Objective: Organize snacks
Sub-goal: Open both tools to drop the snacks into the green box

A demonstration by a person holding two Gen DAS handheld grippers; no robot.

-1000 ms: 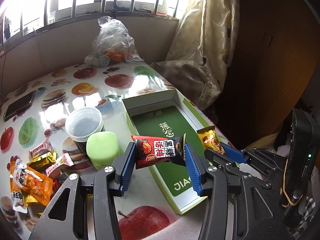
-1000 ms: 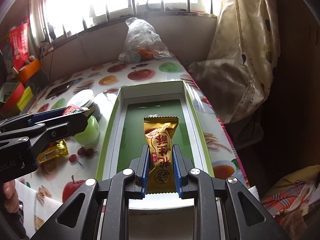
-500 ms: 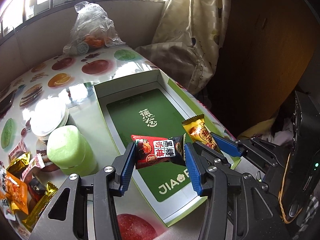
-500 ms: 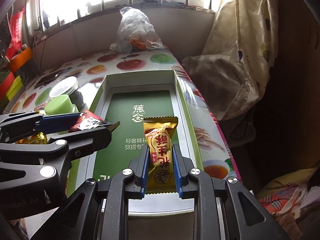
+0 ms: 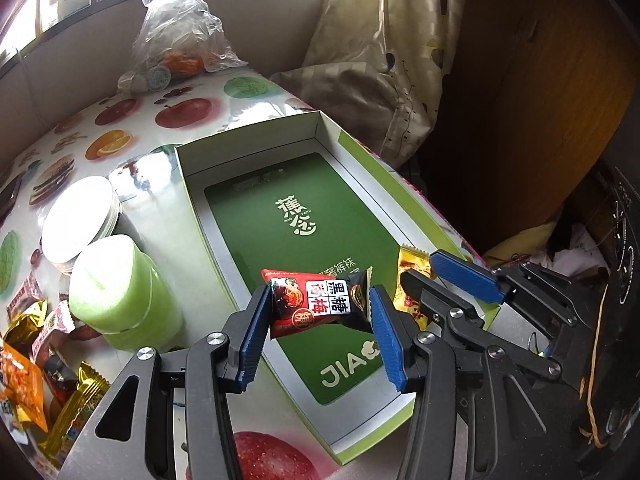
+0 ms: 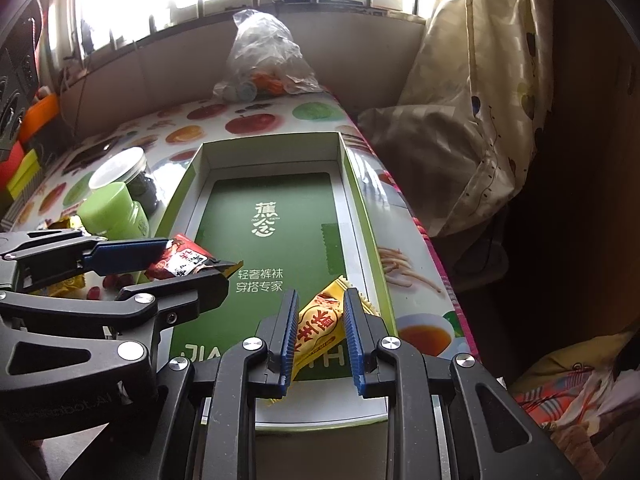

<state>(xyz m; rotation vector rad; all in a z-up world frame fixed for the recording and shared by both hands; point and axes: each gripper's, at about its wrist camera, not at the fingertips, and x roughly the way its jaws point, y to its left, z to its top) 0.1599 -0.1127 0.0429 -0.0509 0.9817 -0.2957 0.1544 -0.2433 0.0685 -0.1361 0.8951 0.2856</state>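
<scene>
My left gripper (image 5: pixel 318 304) is shut on a red and black plum candy packet (image 5: pixel 316 302), held over the near end of the open green box (image 5: pixel 296 216). The packet also shows in the right wrist view (image 6: pixel 180 260). My right gripper (image 6: pixel 320 316) has its jaws spread. The yellow peanut candy packet (image 6: pixel 320 328) lies tilted between them, inside the box (image 6: pixel 272 216) by its right wall; whether the pads still touch it is unclear. In the left wrist view the yellow packet (image 5: pixel 412 280) peeks out beside the right gripper (image 5: pixel 444 280).
A green jar (image 5: pixel 120 292) and a white-lidded jar (image 5: pixel 80 216) stand left of the box. Several loose snack packets (image 5: pixel 36 360) lie at the table's near left. A plastic bag (image 5: pixel 180 48) sits at the far edge. A curtain (image 6: pixel 480 100) hangs right.
My right gripper's jaws have spread and the yellow packet has tipped sideways down into the box. My left gripper has moved right, further over the box, still holding the red packet.
</scene>
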